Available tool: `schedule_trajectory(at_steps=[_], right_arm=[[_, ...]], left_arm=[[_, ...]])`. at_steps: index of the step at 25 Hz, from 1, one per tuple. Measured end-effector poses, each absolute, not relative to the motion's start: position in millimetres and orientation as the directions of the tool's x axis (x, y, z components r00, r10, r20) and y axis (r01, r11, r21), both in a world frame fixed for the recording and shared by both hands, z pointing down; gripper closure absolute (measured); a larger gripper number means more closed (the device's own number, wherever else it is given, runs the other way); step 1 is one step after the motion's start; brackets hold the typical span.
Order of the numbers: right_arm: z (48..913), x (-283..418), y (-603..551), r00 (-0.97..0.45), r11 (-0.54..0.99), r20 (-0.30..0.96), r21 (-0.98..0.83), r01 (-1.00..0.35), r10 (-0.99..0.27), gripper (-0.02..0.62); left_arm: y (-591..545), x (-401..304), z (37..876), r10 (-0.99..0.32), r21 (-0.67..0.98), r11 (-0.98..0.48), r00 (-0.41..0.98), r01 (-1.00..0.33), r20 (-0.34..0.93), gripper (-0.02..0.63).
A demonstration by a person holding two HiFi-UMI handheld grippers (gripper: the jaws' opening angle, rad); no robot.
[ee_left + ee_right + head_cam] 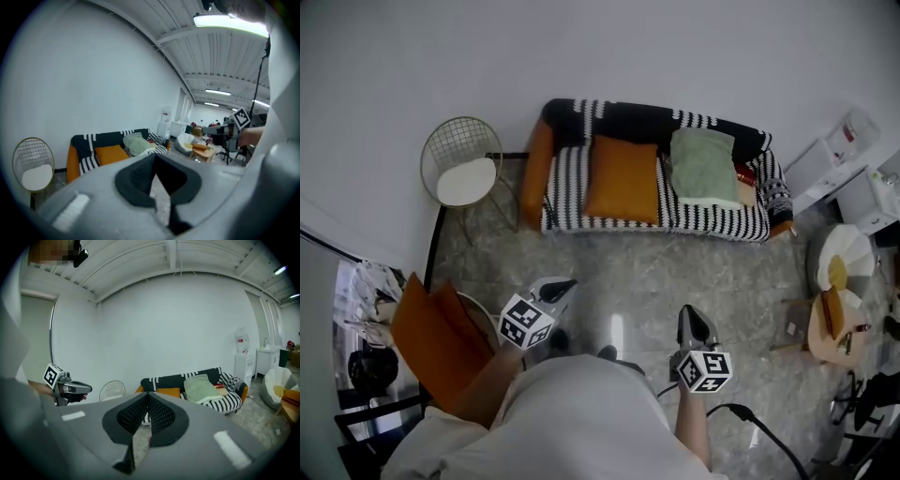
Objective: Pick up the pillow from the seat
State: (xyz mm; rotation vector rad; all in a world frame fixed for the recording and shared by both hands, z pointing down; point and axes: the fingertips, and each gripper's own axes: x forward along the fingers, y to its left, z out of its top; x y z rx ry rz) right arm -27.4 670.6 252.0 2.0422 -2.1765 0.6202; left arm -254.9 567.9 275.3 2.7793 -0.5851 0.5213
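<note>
Right, head view first: you've got the left gripper (568, 284) and the right gripper (693, 314) both low over the floor, well apart from the striped sofa (628, 119). The orange pillow (623, 178) sits on the seat, with a green cushion (703, 165) just beside it. Over to the left gripper view: your fingers (136, 180) are pressed together with nothing between them, and the pillow is far off ahead. Now the right gripper view: same story, fingers (131, 417) closed tight and empty, sofa straight ahead.
</note>
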Motion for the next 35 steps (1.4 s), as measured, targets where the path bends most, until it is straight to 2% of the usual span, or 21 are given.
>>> schedule_trajectory(at_steps=[17,35], right_arm=[[273,42,699,-0.143,0.070,0.389,-0.195,-0.978,-0.910,0.591],[290,57,711,-0.192,0.122,0.414,-0.188,-0.975,-0.890,0.591]], left_arm=[[603,-188,282,-0.375,0.179,-0.865,0.842,-0.468,0.387,0.607],[625,-171,296,-0.406,0.201,-0.835,0.820,-0.512,0.403,0.607]])
